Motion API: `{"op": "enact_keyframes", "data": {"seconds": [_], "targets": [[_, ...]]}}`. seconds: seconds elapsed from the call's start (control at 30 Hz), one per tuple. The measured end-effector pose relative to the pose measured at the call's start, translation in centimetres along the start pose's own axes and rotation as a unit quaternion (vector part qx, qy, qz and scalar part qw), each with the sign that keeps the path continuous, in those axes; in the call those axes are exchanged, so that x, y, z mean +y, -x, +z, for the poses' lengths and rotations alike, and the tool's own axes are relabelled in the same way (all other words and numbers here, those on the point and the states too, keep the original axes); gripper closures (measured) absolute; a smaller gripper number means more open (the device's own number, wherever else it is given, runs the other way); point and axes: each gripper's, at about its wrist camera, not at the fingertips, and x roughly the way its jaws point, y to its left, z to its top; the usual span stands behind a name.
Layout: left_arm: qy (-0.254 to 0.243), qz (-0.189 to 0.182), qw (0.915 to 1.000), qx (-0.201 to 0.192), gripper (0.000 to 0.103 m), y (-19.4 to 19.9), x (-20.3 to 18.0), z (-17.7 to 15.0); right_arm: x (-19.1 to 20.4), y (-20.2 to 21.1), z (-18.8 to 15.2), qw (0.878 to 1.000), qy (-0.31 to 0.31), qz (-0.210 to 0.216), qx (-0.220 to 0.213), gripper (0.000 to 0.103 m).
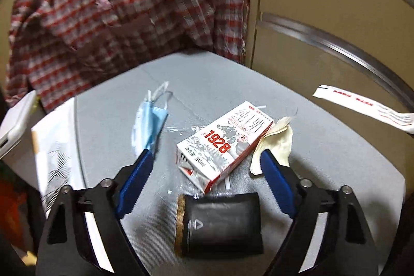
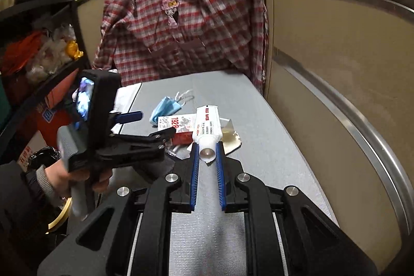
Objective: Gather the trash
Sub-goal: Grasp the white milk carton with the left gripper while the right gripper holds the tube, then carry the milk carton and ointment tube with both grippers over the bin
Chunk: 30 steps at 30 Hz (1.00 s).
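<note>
On the grey table top (image 1: 108, 120) lie a blue face mask (image 1: 148, 126), a white and red milk carton (image 1: 225, 144) marked 1928, a crumpled cream wrapper (image 1: 278, 141) and a black roll (image 1: 220, 221). My left gripper (image 1: 207, 154) is open, and its blue fingers straddle the carton without touching it. The mask is beside the left finger, the wrapper beside the right one. My right gripper (image 2: 207, 149) is shut on a white tube (image 2: 205, 131) with red print and holds it above the table. That tube (image 1: 362, 107) also shows at the right of the left wrist view.
A red plaid shirt (image 1: 116, 17) hangs behind the table. A beige cabinet (image 1: 336, 30) with metal strips stands on the right. Printed paper (image 1: 57, 146) and a white device (image 1: 15, 120) lie at the table's left edge. A cluttered black shelf (image 2: 38, 56) is further left.
</note>
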Motion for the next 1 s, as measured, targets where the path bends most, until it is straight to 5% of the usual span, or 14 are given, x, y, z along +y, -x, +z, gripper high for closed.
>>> {"op": "enact_keyframes", "data": {"seconds": [0.3,0.4,0.67,1.0], "targets": [[-0.048,-0.016,0.9981,0.034,0.025,-3.4,0.0,0.2,0.2,-0.8,-0.2,1.0,0.005,0.004,0.012,0.09],[-0.06,-0.009,0.9977,0.028,0.041,-3.5,0.0,0.1,0.3,-0.8,-0.2,1.0,0.003,0.001,0.014,0.09],[-0.039,0.01,0.9991,-0.011,0.048,0.3,0.2,-0.4,0.2,-0.9,-0.1,1.0,0.003,-0.007,0.012,0.09],[0.014,0.083,0.995,-0.054,0.049,9.9,0.4,-1.1,1.0,0.4,-0.2,1.0,0.005,-0.011,-0.005,0.09]]}}
